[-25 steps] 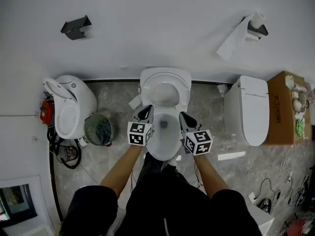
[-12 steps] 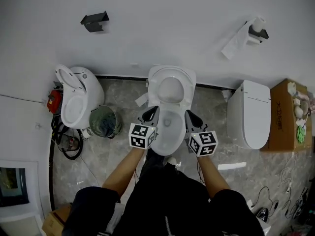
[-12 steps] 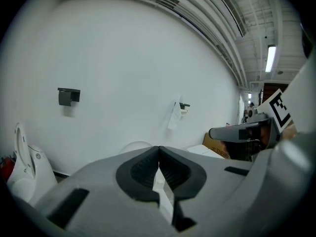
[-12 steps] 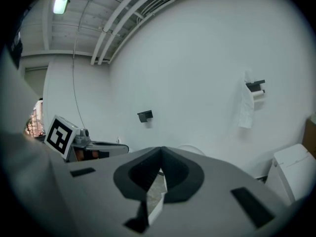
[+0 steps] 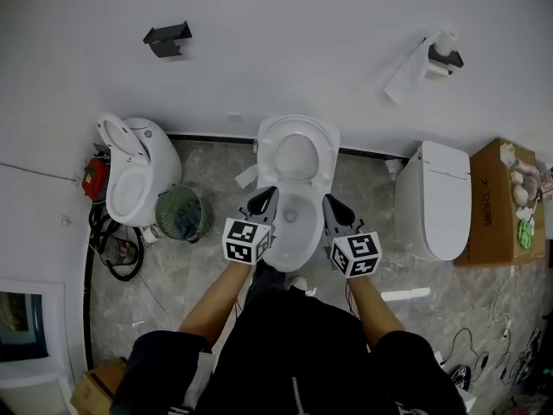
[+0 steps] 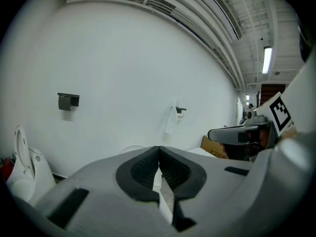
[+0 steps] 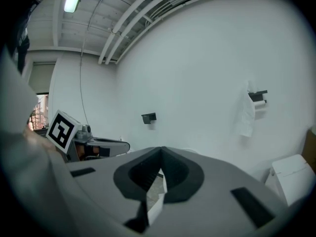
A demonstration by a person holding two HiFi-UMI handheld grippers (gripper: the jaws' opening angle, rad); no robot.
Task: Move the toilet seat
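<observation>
Head view: we look steeply down on a white toilet point(image 5: 289, 247) set against the white wall, with the toilet seat point(image 5: 273, 157) standing up at the back of the bowl, close to the wall. We hold both grippers in front of us, one on each side of the bowl. The left gripper point(image 5: 266, 195) points toward the wall over the bowl's left edge, and the right gripper point(image 5: 331, 202) does the same over the right edge. We cannot tell whether either one touches the rim. Neither reaches the raised seat.

In the left gripper view, the left gripper point(image 6: 158, 150) has its jaws pressed together with nothing between them. The right gripper view shows the right gripper point(image 7: 160, 152) closed tip to tip and empty too.

To our left stands a second toilet point(image 5: 138, 180) with its lid tilted up, and a green waste bin point(image 5: 181, 216) sits just beside it on the grey stone floor. To our right is a third toilet point(image 5: 432, 199) with its lid down, next to a cardboard box point(image 5: 494, 199). On the wall we see a paper holder point(image 5: 441, 57) with a strip of tissue hanging from it, and a dark bracket point(image 5: 167, 35) further left.
</observation>
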